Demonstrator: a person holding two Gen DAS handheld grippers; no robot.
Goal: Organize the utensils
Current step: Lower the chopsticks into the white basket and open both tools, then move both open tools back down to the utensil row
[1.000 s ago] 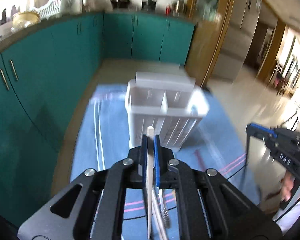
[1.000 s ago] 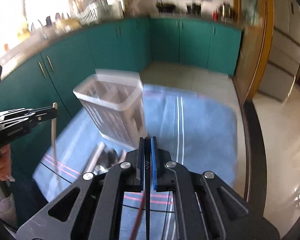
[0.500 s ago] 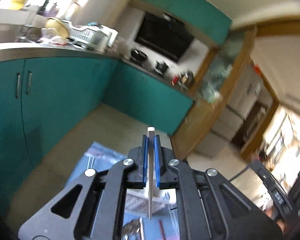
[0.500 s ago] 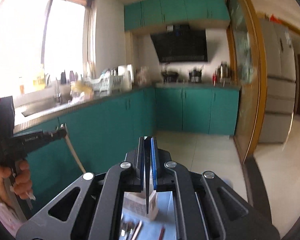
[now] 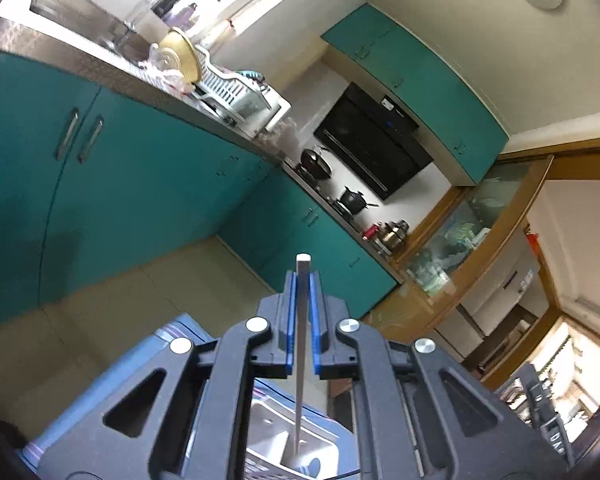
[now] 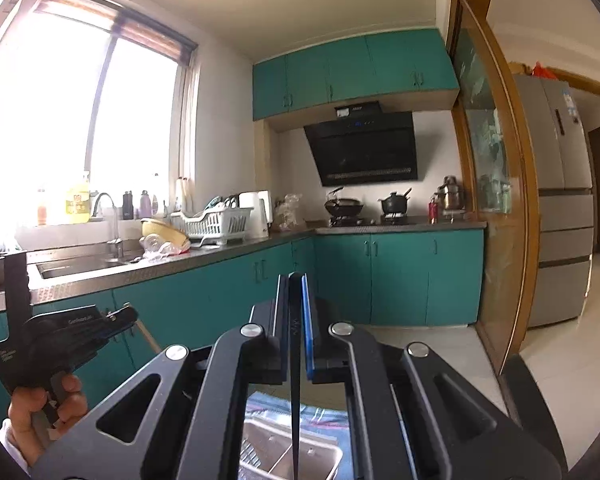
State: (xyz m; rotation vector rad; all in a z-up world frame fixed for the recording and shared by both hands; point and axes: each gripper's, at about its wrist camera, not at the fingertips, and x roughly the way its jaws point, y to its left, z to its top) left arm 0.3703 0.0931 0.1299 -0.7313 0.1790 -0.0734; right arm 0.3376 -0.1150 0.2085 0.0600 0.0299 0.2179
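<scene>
Pretty standard kitchen here: teal cabinets (image 6: 400,276) run under a grey counter (image 6: 220,248) and more teal ones hang above (image 6: 352,68). There's a black range hood (image 6: 364,148) over a wok (image 6: 344,204) and a pot (image 6: 394,202). A white dish rack (image 6: 216,222) sits near the steel sink (image 6: 76,266) with its tap (image 6: 110,216), under a bright window (image 6: 80,120). A silver fridge (image 6: 560,200) stands past the wooden door frame (image 6: 496,184). A blue cloth (image 5: 180,336) covers the floor.
</scene>
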